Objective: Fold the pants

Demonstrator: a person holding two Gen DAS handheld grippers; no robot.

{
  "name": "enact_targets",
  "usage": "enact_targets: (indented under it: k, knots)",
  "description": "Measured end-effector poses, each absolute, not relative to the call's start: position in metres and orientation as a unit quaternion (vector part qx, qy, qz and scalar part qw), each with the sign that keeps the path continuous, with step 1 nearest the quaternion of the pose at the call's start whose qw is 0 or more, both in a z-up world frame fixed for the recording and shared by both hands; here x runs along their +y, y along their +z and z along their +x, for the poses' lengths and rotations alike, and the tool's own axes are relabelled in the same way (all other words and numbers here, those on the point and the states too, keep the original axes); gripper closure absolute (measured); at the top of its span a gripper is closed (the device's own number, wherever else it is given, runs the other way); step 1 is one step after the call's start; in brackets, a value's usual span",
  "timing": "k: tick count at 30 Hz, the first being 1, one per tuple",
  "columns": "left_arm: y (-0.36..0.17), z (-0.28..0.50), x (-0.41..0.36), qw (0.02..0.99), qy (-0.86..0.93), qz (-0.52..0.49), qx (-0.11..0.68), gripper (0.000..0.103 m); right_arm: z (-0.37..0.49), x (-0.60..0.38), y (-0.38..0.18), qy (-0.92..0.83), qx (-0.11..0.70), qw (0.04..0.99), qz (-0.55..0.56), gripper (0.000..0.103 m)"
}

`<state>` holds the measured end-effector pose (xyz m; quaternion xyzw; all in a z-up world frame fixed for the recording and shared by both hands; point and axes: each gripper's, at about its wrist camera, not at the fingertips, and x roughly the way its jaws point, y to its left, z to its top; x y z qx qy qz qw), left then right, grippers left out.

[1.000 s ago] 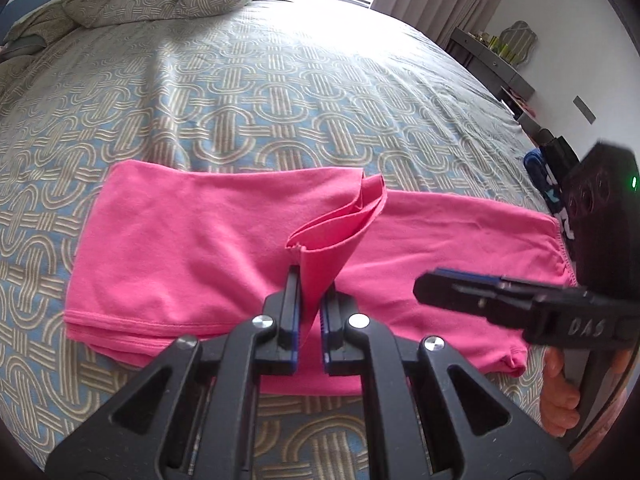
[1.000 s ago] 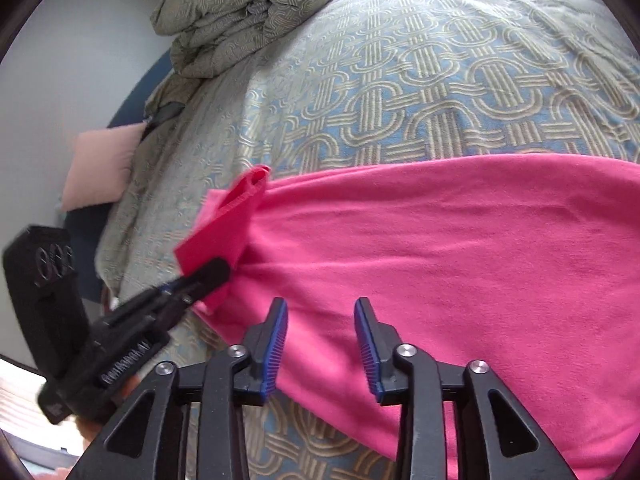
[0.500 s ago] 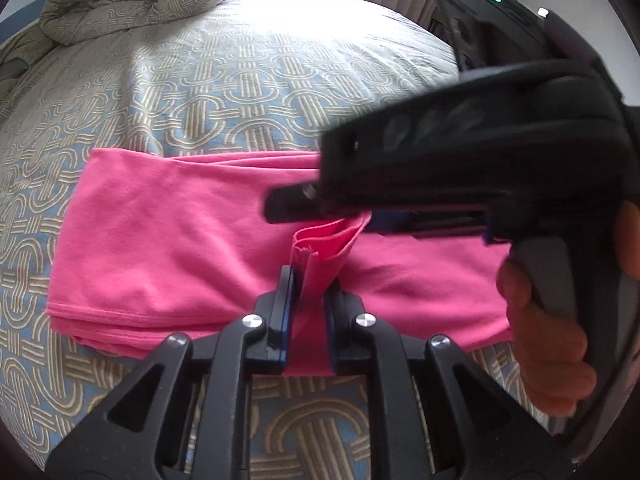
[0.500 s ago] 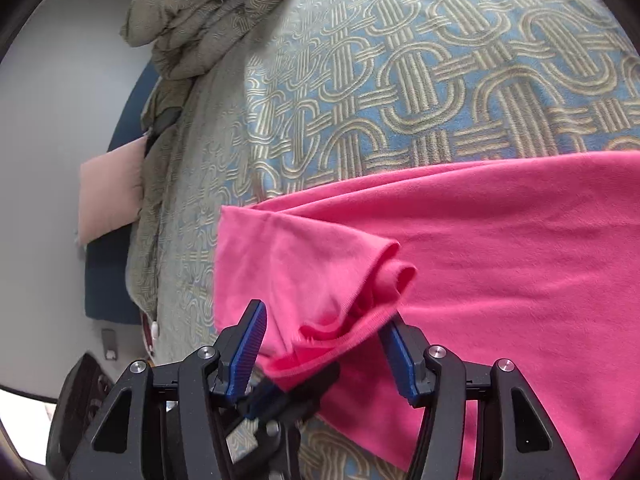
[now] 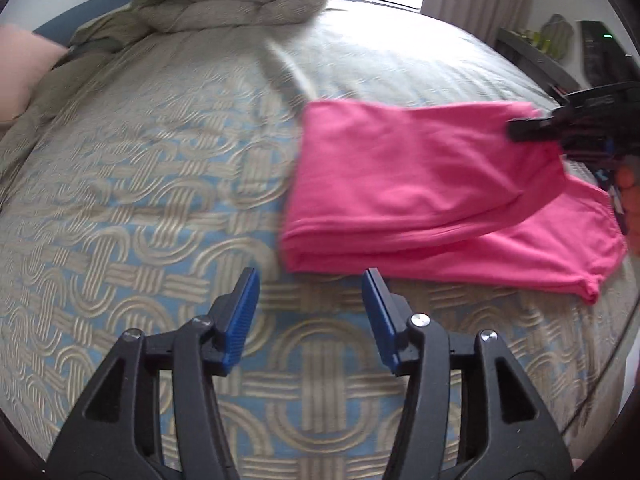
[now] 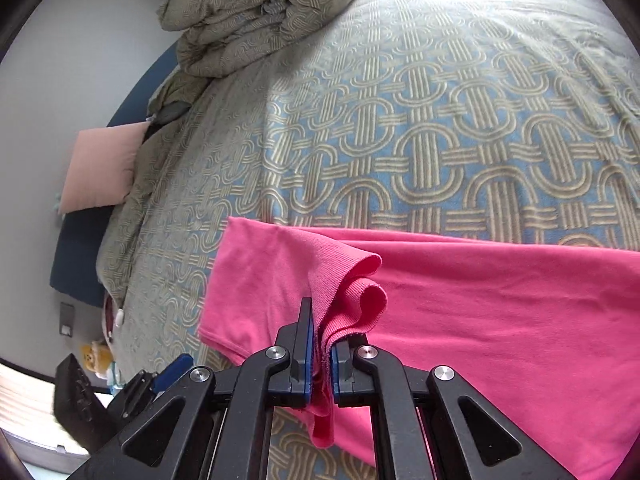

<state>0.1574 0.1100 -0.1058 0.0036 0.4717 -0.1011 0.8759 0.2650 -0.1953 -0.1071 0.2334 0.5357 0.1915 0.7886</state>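
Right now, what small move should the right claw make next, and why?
Probably carry the pinched edge across and lay it flat. The right claw is shut on a bunched edge of the pink pants, which lie half folded on the bed; the left claw is open and empty.

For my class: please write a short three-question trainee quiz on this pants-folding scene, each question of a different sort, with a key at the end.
1. True or false: the left gripper is clamped on the pink pants.
2. Multiple choice: what does the right gripper hold? A) a bunched edge of the pants B) the rolled duvet C) nothing
3. Short answer: what do the pants lie on?

Key
1. False: its jaws stand apart over the bedspread, short of the pants.
2. A
3. The patterned bedspread.
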Motion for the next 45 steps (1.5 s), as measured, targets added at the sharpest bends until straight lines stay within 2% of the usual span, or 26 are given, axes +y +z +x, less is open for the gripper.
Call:
enact_targets:
  k: [10,23,34,40,42,45]
  knots:
    - [-0.122,0.164,0.099,0.870,-0.106,0.016,0.482,0.048,0.250,-0.214,-0.081,0.191,0.517,0.801,0.235,0.098]
    - [-0.118,0.180,0.090,0.869,-0.119,0.020,0.480,0.048,0.233,-0.254,-0.073,0.171,0.505,0.808,0.250,0.098]
    - [-0.119,0.181,0.071,0.865,-0.133,0.040,0.481,0.048,0.225,-0.300,-0.125,0.108,0.552,0.784,0.262,0.097]
    - [-0.116,0.183,0.072,0.864,-0.135,0.038,0.483,0.048,0.226,-0.304,-0.146,0.087,0.570,0.780,0.244,0.092]
    - [-0.113,0.184,0.072,0.865,-0.133,0.035,0.482,0.048,0.225,-0.306,-0.150,0.053,0.576,0.788,0.212,0.079]
    - [-0.109,0.190,0.073,0.867,-0.131,0.035,0.479,0.048,0.220,-0.313,-0.152,-0.003,0.584,0.794,0.170,0.075]
